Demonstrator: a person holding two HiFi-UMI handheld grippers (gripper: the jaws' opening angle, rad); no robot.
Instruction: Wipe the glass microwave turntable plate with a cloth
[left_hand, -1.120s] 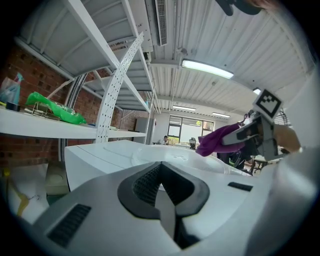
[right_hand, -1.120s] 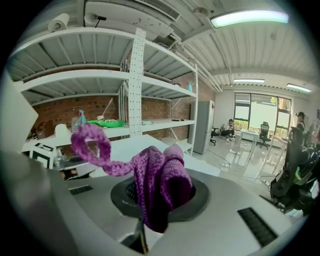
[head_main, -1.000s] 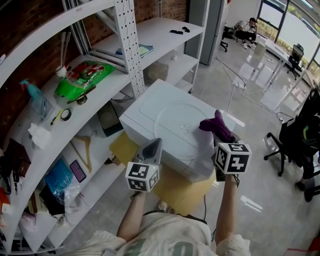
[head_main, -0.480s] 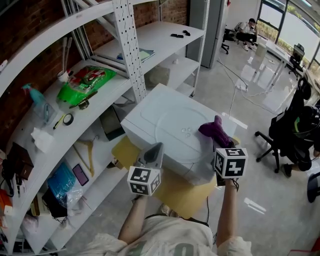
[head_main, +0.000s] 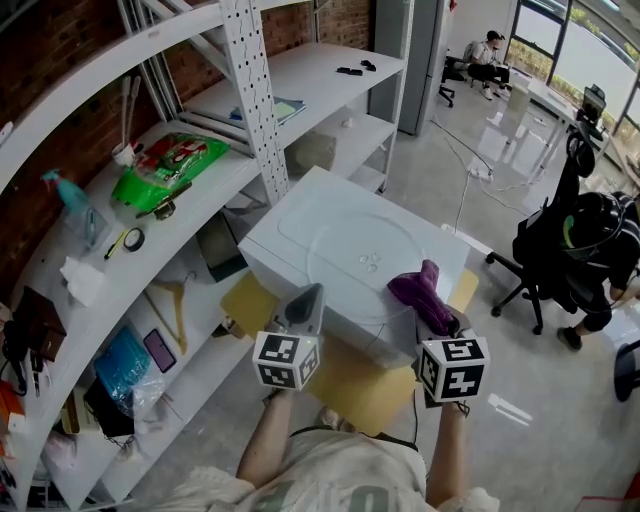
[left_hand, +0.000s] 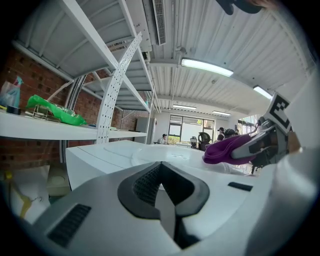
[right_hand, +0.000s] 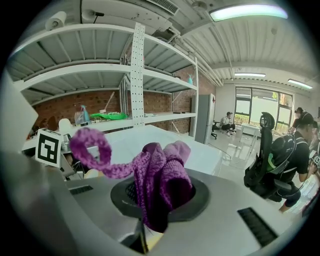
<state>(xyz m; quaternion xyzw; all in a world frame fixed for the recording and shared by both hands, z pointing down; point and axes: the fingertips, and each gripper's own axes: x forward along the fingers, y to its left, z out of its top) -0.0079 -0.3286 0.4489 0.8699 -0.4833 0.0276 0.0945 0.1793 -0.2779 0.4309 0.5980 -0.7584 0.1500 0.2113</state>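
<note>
On the white box (head_main: 290, 235) lies the round, clear glass plate (head_main: 345, 270). The right gripper (head_main: 438, 322) clamps a purple knitted cloth (head_main: 418, 292). The left gripper (head_main: 308, 297) has its jaws together, empty.

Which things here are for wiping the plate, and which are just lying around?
For the job:
- purple cloth, pinched in the right gripper
- glass turntable plate

Just lying about:
- green bag on the shelf
- blue spray bottle
- tape roll
- office chair
</note>
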